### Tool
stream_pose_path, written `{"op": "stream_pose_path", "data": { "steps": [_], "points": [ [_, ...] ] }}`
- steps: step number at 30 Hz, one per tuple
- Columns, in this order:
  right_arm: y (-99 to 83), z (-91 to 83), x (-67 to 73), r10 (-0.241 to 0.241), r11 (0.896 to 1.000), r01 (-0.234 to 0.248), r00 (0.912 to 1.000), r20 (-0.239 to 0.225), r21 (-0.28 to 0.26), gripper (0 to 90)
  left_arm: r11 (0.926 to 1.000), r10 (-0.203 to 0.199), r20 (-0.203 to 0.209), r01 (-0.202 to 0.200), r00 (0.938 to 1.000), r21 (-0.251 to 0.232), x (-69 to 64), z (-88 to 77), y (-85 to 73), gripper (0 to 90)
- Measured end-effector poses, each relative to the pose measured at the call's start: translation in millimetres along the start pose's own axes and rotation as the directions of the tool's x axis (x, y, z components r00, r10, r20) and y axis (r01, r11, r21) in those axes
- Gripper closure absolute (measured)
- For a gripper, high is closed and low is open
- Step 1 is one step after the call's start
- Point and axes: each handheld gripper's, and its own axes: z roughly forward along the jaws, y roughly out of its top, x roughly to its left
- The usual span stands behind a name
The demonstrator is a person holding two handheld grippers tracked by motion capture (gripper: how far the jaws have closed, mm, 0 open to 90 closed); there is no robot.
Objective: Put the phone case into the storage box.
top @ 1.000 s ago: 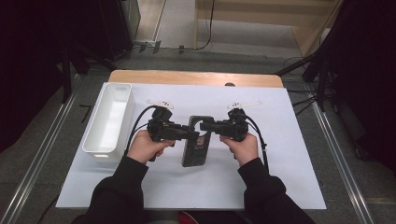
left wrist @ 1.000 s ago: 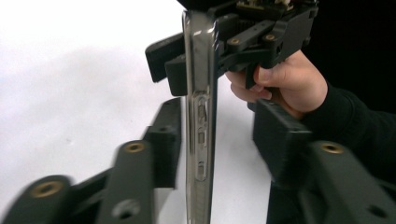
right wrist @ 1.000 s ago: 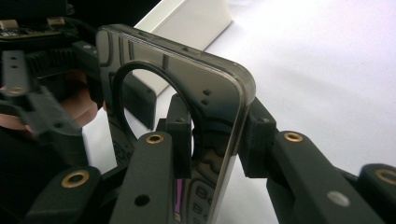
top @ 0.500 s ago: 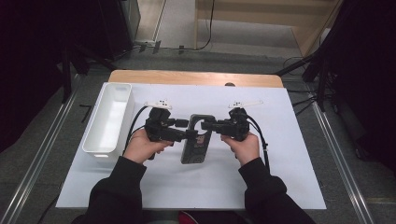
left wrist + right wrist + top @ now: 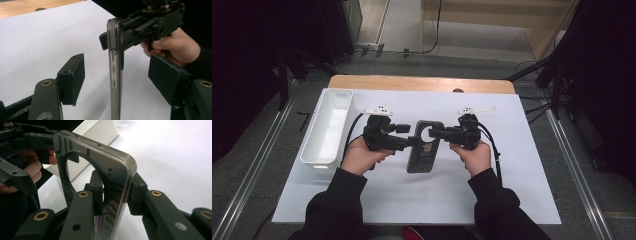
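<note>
A dark phone in a clear case [image 5: 424, 147] hangs above the white sheet, with its camera ring at the far end. My right gripper [image 5: 432, 132] is shut on its upper part, and the pads clamp both faces [image 5: 117, 192]. My left gripper [image 5: 414, 142] comes in from the left. Its jaws have just been opening and now stand apart around the phone's button edge [image 5: 115, 75]. Neither left pad [image 5: 72, 77] touches the phone. Farther off in the left gripper view, the right gripper [image 5: 115, 37] grips the phone's top.
A long white bin [image 5: 329, 127] stands at the sheet's left side. The white sheet [image 5: 512, 165] covers a wooden table [image 5: 422, 82]. Dark stands and cables crowd the floor beyond the table and to its right.
The left gripper's jaws have spread away from the phone, which now stays in the right gripper alone. Both hands have hardly moved.
</note>
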Motion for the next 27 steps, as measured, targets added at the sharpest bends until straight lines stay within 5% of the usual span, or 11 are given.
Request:
{"op": "stream_pose_path", "data": {
  "steps": [5,13,27],
  "points": [
    [3.4,-1.3,-0.5,0.012,1.000,-0.012,0.9998,0.016,0.001,68.7,0.9997,0.021,-0.070,-0.020,0.9973,0.017,-4.7,-1.0,2.0,29.2],
    [12.3,0.5,1.6,0.028,0.999,-0.029,0.9976,0.064,0.022,68.7,0.9995,-0.030,-0.095,0.030,0.9950,0.001,-3.7,-1.6,5.2,25.1],
    [26.9,5.9,9.6,0.029,0.999,-0.034,0.9919,0.124,0.041,68.8,0.9959,-0.077,-0.191,0.067,0.9786,-0.060,-0.4,-6.4,11.2,25.1]
  ]
}}
